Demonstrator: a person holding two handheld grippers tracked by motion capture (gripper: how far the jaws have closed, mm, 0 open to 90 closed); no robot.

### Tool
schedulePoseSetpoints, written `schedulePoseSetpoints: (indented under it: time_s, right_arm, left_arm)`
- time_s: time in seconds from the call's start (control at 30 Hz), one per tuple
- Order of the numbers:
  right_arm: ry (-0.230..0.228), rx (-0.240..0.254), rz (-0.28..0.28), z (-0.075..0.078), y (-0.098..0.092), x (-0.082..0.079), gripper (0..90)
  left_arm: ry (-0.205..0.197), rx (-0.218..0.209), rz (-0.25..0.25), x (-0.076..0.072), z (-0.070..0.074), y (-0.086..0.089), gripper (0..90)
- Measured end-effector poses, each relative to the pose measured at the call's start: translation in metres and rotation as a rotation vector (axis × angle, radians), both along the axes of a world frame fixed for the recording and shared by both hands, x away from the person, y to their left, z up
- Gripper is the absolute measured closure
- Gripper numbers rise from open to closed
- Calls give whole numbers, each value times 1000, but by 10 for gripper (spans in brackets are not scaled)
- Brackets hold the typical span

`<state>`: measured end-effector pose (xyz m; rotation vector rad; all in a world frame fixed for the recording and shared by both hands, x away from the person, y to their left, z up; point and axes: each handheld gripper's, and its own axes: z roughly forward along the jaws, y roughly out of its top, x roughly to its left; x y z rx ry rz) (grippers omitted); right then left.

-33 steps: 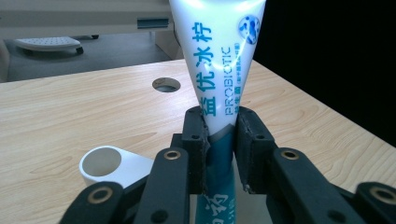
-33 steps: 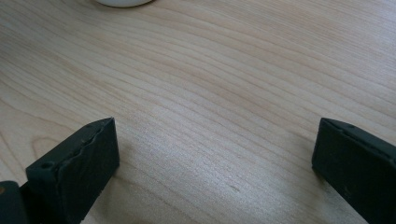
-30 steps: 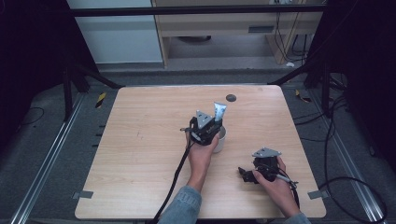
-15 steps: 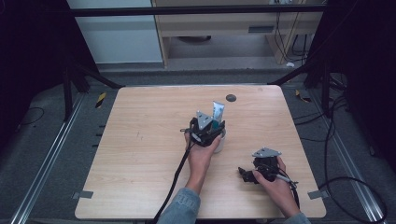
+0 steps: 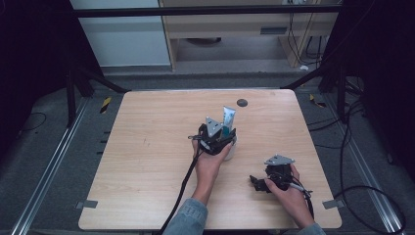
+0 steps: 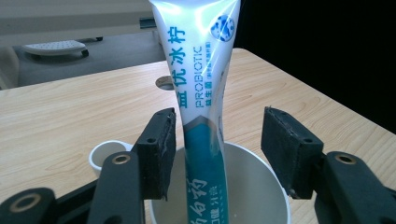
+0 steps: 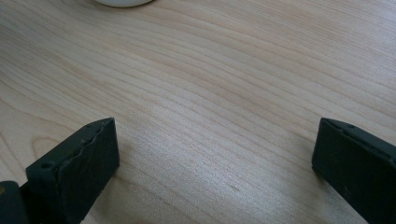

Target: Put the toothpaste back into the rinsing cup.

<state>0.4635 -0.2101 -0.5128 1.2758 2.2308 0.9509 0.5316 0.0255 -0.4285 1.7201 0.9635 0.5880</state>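
The toothpaste tube (image 6: 201, 93) stands upright in a white cup (image 6: 252, 186) near the middle of the table (image 5: 147, 147), its lower end down inside the cup and its flat crimped end pointing up, leaning slightly against the rim. It looks light and soft: a glossy plastic skin that will dent under pressure and may slide in a loose pinch, so the best hold is probably across its flat faces on the teal band just above the cup rim. The cup itself seems light and could tip if the tube is pulled sideways. The left gripper (image 6: 217, 149) sits around the tube with its 2 jaws just having been opening; the tube is between the pads, free of the right one, so the grip is released. The right gripper (image 7: 215, 158) rests low over bare wood, well apart from the cup, jaws spread with nothing between them
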Motion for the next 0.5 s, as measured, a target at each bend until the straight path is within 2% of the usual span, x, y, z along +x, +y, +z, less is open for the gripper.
schedulePoseSetpoints:
  time_s: [0.17,0.27,0.5]
  right_arm:
    - [0,0,0,0,0,0,9]
    - [0,0,0,0,0,0,9]
    - [-1,0,1,0,0,0,9]
  left_arm:
    - [5,-1,-10,-3,2,2,397]
    - [-9,15,-14,-6,3,2,377]
    - [2,38,-34,-13,9,6,335]
